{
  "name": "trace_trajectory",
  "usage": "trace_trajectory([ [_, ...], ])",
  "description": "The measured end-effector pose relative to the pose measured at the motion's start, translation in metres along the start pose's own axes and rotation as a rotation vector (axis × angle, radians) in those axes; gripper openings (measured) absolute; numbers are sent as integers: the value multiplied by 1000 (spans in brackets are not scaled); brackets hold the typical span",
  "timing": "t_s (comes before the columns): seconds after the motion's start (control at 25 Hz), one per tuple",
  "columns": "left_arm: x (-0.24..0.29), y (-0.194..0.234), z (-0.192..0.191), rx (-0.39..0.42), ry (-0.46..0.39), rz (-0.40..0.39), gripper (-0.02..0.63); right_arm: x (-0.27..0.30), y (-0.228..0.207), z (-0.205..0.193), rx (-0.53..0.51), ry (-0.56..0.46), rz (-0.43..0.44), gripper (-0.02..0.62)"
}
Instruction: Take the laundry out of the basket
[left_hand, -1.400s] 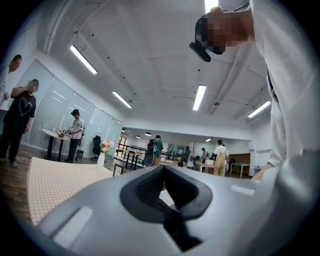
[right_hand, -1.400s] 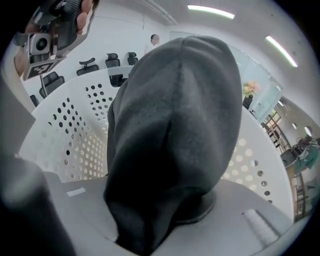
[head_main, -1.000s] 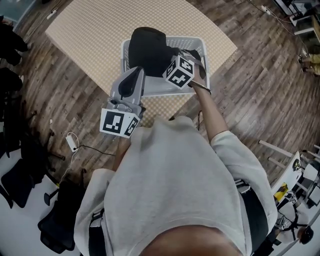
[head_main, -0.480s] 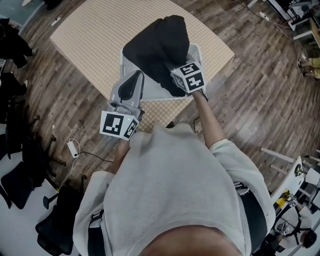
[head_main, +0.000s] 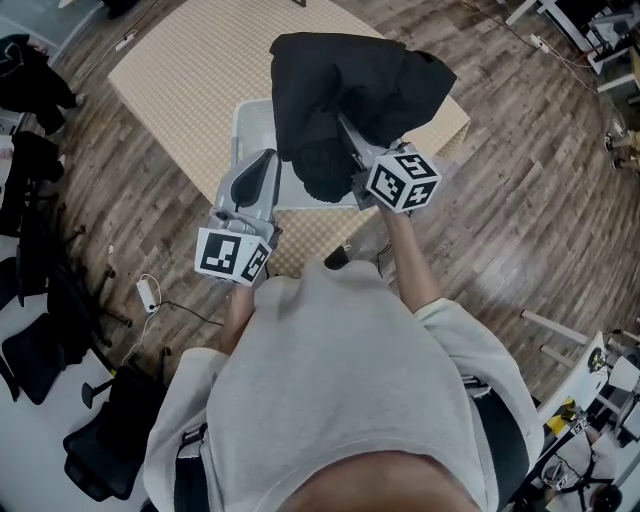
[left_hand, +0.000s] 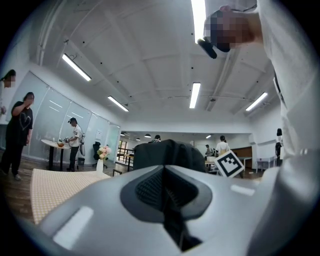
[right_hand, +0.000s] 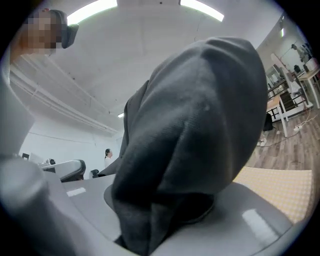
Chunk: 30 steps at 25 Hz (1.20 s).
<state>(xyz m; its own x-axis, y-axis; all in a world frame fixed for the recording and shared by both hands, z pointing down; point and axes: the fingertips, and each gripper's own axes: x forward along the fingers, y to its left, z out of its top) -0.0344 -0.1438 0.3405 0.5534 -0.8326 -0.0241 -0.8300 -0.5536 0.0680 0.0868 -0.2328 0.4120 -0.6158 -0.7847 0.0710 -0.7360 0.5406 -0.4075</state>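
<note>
ok, laundry item is one black garment (head_main: 355, 95), thick matte fabric, bunched into heavy folds with no clear shape. in the head view it spreads wide at the top and narrows to a rounded, rougher-textured lobe at the bottom. it's held up over the basket (head_main: 243, 140) and hides most of it from above; only the pale left rim and a strip of the near rim show. can't tell if the lowest fold still touches the basket. basket sits on a beige checkered mat (head_main: 180, 80) on a wood floor (head_main: 520, 200).

right gripper (head_main: 352, 160) is clamped on the garment. the right gripper view shows cloth pinched down between both jaws and ballooning up over them, filling most of the frame. the right forearm is bare and stretched forward from a pale sleeve. the marker cube is at the near end and the jaws point away from the body, buried in the fabric.

left gripper (head_main: 263, 162) is closed with nothing in it; the left gripper view shows the pads meeting on a thin seam. it's held closer to the body, at the basket's near-left side, pointing forward and apart from the cloth. the garment shows straight ahead of it, with the right gripper's marker cube just beside the cloth on the right.
</note>
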Motion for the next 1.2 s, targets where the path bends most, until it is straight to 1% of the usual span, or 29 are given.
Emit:
trace_trajectory([
  [0.08, -1, -3, -3, 2, 9, 9, 11, -6, 4, 0, -2, -7, 23, 137],
  [0.2, -1, -5, -4, 8, 9, 16, 11, -14, 12, 8, 7, -44, 46, 137],
  [0.4, -11, -9, -2, 6, -4, 8, 11, -29, 25, 15, -6, -82, 48, 137],
  [0.56, -27, -8, 4, -3, -31, -17, 11, -40, 46, 19, -21, -117, 44, 137],
  [0.68, -50, -9, 5, -13, -47, -44, 11, -56, 72, 22, -46, -152, 34, 137],
  [0.88, -103, -6, 14, -15, -77, -89, 11, -81, 130, 25, -80, -213, 17, 137],
  [1.2, -183, -13, 21, -25, -90, -135, 11, -133, 207, -9, -119, -215, -39, 138],
])
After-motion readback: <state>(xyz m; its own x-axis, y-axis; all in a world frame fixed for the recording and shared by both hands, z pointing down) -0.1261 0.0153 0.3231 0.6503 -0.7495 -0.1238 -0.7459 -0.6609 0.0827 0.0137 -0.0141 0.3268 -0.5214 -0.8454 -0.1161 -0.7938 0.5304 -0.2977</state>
